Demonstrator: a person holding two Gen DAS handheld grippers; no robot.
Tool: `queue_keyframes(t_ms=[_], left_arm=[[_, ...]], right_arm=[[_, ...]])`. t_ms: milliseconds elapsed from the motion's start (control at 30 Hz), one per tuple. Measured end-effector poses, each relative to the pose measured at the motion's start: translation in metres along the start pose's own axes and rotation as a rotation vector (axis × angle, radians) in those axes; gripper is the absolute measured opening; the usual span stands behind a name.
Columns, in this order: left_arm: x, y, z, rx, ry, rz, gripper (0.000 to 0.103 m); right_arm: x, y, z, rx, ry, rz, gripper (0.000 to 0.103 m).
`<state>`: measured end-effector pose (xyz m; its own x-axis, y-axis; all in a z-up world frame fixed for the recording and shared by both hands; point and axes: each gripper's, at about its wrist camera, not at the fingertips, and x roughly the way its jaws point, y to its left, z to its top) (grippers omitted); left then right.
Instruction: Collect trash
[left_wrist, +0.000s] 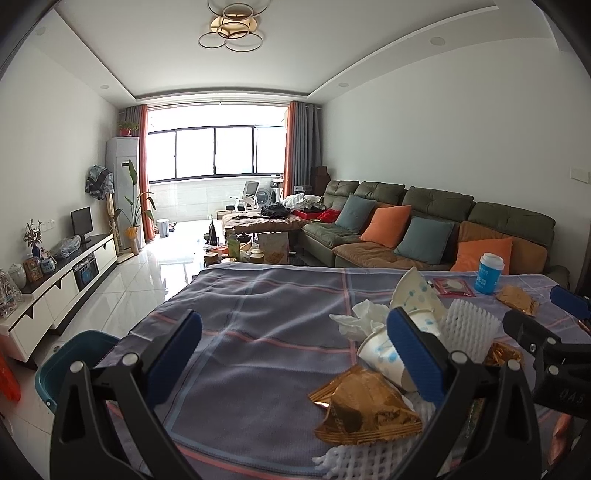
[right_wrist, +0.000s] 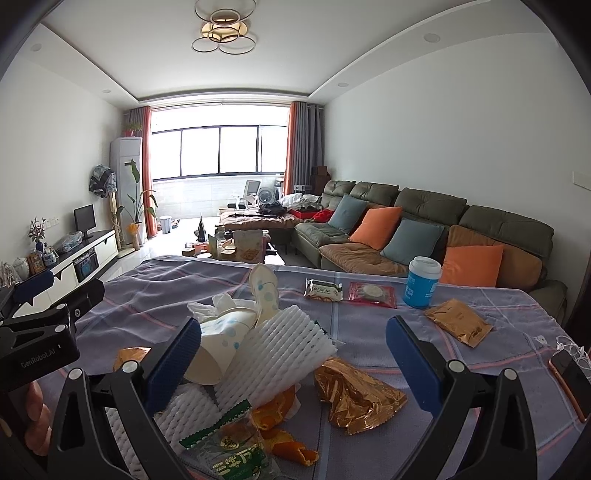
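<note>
The left gripper (left_wrist: 291, 354) stood with jaws apart over bare checked cloth (left_wrist: 236, 295); the right gripper (right_wrist: 291, 354) was likewise spread, straddling the white foam net sleeve (right_wrist: 284, 347). Both held nothing. Trash lay heaped mid-table, crumpled paper cups (right_wrist: 221, 339) and gold foil wrapper (right_wrist: 354, 398), probably gathered for transfer toward the teal bin (left_wrist: 70, 354) at the table's left edge.

Crumpled white tissue (right_wrist: 218, 302) beside squashed dotted white paper cups (right_wrist: 221, 339), white foam fruit nets (right_wrist: 284, 350) leaning across them, crinkled gold foil wrappers (right_wrist: 354, 398), orange peel (right_wrist: 280, 424), green-printed clear packet (right_wrist: 229, 454), heaped together on checked table cloth (right_wrist: 369, 332)
</note>
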<state>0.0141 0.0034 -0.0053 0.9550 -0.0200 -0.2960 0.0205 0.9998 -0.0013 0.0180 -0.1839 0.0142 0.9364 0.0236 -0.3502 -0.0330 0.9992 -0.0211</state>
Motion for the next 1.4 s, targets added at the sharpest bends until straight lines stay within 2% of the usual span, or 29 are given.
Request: queue_keyframes(t_ms=[733,1000,1200,1333,1400], left_arm=[[0.007,0.003,-0.004,0.001,0.043,0.002,0.100],[0.014,0.003,-0.006,0.004,0.073,-0.009,0.100],[0.019,0.006,-0.010,0.017,0.121,-0.088,0.100],[0.021,-0.001,-0.014,0.058,0.148,-0.165,0.100],[0.021,-0.006,-0.016,0.077,0.162,-0.211,0.096]], right_arm=[[0.009,0.000,-0.003,0.008,0.020,0.004,0.100],[0.021,-0.003,-0.003,0.011,0.070,0.032,0.099],[0.041,-0.008,-0.006,0.045,0.166,0.092,0.099],[0.053,-0.007,-0.006,0.042,0.212,0.128,0.095],[0.058,-0.007,-0.006,0.051,0.234,0.149,0.093]])
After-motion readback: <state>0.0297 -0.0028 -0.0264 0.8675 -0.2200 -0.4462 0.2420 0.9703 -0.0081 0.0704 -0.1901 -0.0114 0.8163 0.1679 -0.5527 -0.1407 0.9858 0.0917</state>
